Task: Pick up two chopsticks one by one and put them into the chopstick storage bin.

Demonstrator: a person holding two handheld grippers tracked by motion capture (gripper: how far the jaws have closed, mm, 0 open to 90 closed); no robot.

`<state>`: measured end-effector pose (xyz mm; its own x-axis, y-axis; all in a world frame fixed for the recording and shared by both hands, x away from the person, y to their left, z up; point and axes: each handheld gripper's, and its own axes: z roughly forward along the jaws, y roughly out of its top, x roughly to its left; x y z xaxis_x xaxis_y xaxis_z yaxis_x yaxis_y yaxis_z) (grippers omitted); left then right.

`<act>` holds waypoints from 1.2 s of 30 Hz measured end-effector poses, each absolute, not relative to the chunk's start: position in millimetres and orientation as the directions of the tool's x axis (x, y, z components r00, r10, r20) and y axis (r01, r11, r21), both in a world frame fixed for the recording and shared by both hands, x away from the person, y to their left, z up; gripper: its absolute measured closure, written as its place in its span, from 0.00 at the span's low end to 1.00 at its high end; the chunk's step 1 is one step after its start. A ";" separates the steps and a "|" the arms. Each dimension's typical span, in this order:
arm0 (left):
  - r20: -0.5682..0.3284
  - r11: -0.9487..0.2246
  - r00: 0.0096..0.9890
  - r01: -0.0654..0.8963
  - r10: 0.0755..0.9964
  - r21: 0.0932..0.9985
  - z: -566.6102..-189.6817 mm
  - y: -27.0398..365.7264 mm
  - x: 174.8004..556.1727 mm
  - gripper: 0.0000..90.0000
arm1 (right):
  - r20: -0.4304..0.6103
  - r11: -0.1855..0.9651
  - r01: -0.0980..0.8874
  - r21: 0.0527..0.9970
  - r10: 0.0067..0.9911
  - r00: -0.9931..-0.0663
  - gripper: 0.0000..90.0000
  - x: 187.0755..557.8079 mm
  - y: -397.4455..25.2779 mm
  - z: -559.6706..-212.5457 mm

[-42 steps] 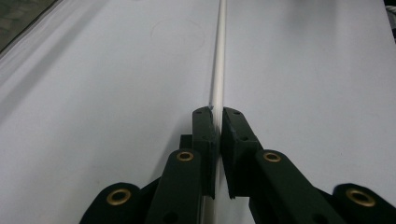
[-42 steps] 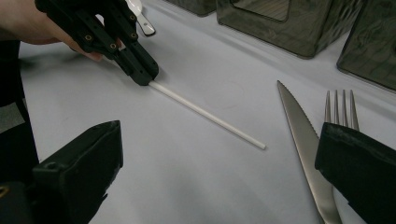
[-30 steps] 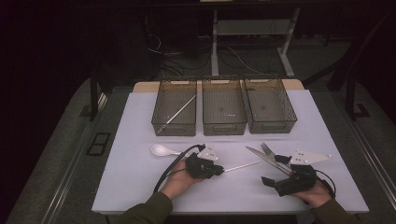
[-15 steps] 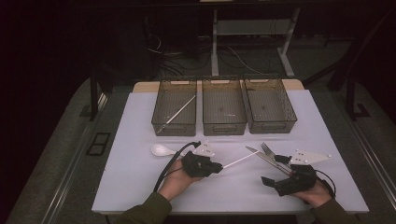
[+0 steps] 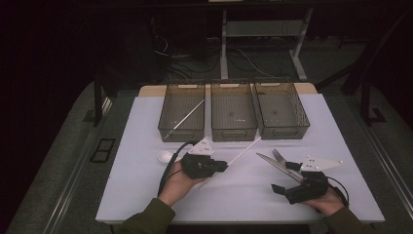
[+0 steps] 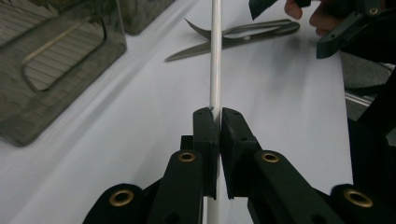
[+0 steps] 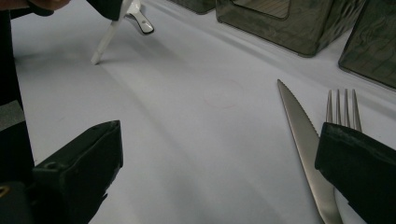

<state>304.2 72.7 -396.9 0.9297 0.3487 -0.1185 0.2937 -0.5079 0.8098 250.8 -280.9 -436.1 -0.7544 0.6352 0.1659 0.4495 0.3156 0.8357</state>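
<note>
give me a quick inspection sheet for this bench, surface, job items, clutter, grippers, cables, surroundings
surface: white table top, flat, no spills seen
job's things: white chopstick clamped in the left gripper, pointing toward the middle bin; a second chopstick lies slanted in the left bin; the right bin looks empty; knife and fork lie side by side on the table by the right gripper; white spoon lies left of the left gripper
clutter: nothing seen
grippers: left gripper shut on the chopstick; right gripper open, jaws wide, low over the table
cables: black cable loops from the left gripper; more on the floor behind the table
surroundings: dark room, desk frame behind
</note>
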 end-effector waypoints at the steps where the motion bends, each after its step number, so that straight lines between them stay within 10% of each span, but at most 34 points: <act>1: -0.119 -0.501 0.929 0.293 0.350 0.815 -394.9 74.2 304.5 0.94 | 0.166 0.315 0.449 0.836 0.635 -0.754 0.01 250.8 -281.1 -436.1; 36: -0.001 -0.342 0.842 0.221 0.539 0.913 -302.1 133.8 380.4 0.94 | 0.172 0.302 0.449 0.841 0.639 -0.750 0.01 250.1 -283.0 -434.6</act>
<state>380.4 133.8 -302.1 0.8422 0.5391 -0.0015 0.2208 -0.3424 0.9133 250.1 -283.0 -434.6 -0.7502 0.6385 0.1715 0.4491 0.3018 0.8410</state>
